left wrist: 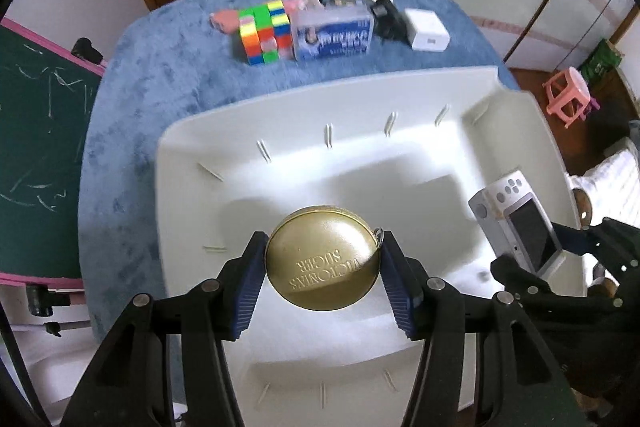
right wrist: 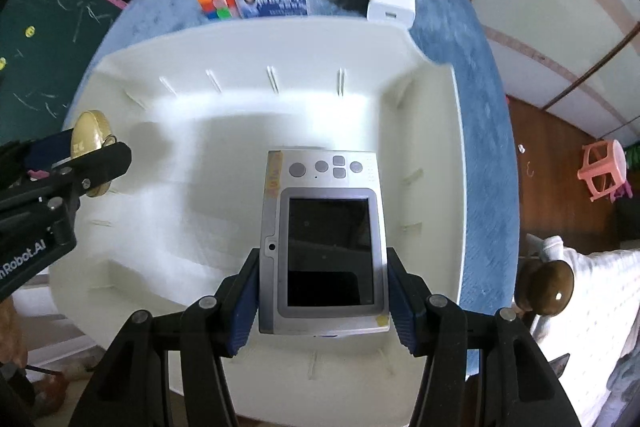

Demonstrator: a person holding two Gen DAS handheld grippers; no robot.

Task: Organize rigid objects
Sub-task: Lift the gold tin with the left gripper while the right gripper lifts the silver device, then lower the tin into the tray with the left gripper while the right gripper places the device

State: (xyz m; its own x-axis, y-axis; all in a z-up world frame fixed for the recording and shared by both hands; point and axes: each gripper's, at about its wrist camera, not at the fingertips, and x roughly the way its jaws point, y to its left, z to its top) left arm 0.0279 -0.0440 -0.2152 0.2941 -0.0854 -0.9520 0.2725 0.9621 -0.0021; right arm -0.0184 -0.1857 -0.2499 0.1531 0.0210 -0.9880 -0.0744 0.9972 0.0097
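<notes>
In the left wrist view, the left gripper is closed partly, with its two blue pads pressing on the sides of a round gold tin that has raised letters on its lid. The tin is in the lower middle of the frame, above the white plastic bin, which fills the centre. At the right edge of the same frame the right gripper holds a silver handheld device with a dark screen, also over the bin.

In the right wrist view, the right gripper is half closed on the two long sides of the silver device, in the lower middle of the frame, above the white bin. The left gripper with the tin appears at the left edge.

The bin stands on a blue carpet-like cloth. In the upper middle, behind the bin, lie a colourful puzzle cube, a blue and white box, a black adapter and a white charger, close together.
</notes>
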